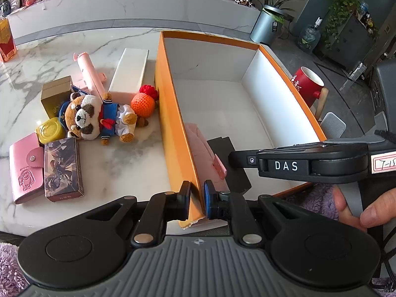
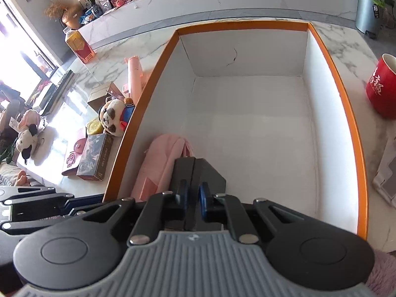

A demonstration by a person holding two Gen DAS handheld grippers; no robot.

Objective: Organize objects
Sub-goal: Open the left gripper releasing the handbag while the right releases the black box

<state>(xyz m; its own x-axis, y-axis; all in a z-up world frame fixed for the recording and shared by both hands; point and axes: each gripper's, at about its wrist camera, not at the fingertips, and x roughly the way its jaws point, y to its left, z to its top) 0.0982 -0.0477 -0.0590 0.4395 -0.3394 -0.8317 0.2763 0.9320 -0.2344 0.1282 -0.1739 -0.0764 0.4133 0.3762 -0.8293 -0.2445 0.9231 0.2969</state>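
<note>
Two items in box (image 1: 170,109). Left hand-held gripper (image 1: 197,199) clamped wall at 6 o'clock; right hand-held gripper (image 2: 192,199) pinched black case (image 2: 209,173). Risk: loose pinch, case toppling onto pink pouch (image 2: 160,163).

Orange box (image 1: 170,113), white inside, open on marble top; pink pouch (image 2: 158,165) + black box (image 2: 210,173) in near corner. Plush (image 1: 99,116), crochet orange (image 1: 143,106), card boxes left, outside.

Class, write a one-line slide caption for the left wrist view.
Left hand-held gripper clamps the orange box's near wall; toys and small boxes wait on the marble table beside it.
</note>
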